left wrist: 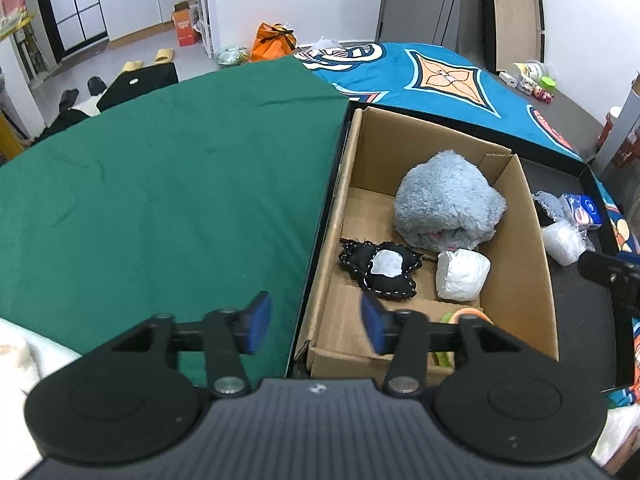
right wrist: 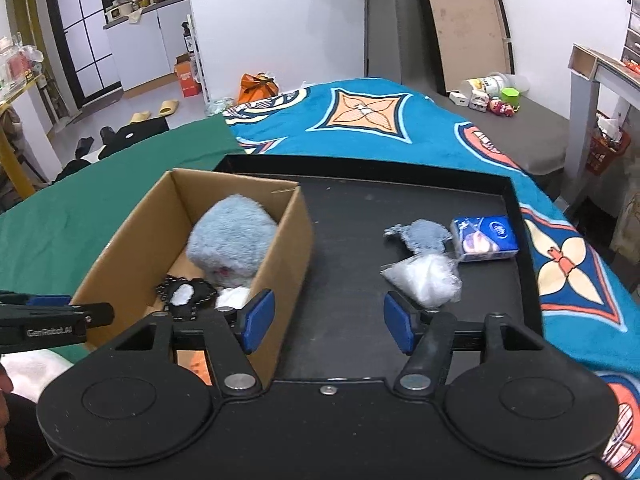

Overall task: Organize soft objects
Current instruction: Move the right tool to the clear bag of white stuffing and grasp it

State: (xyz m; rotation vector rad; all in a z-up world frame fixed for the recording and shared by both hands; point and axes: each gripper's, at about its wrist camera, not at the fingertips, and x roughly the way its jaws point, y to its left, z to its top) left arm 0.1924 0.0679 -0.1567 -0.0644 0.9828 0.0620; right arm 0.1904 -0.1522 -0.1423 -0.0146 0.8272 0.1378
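both the left gripper [left wrist: 316,326] and right gripper [right wrist: 328,320] hang with jaws open, empty. the clear bag [right wrist: 424,282], grey cloth [right wrist: 424,234] and tissue pack [right wrist: 484,238] lie on the black tray [right wrist: 524,216], outside the box [right wrist: 288,264]; the slippery bag might slide from a shallow pinch.

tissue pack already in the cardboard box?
No, the tissue pack lies on the black tray outside the cardboard box, beside a clear plastic bag.

Left gripper [left wrist: 316,326]: jaws spread wide, blue pads [left wrist: 258,322] apart, nothing between them. Right gripper [right wrist: 328,322]: jaws likewise wide apart, empty. Left gripper's tip [right wrist: 60,320] visible at right view's left edge.
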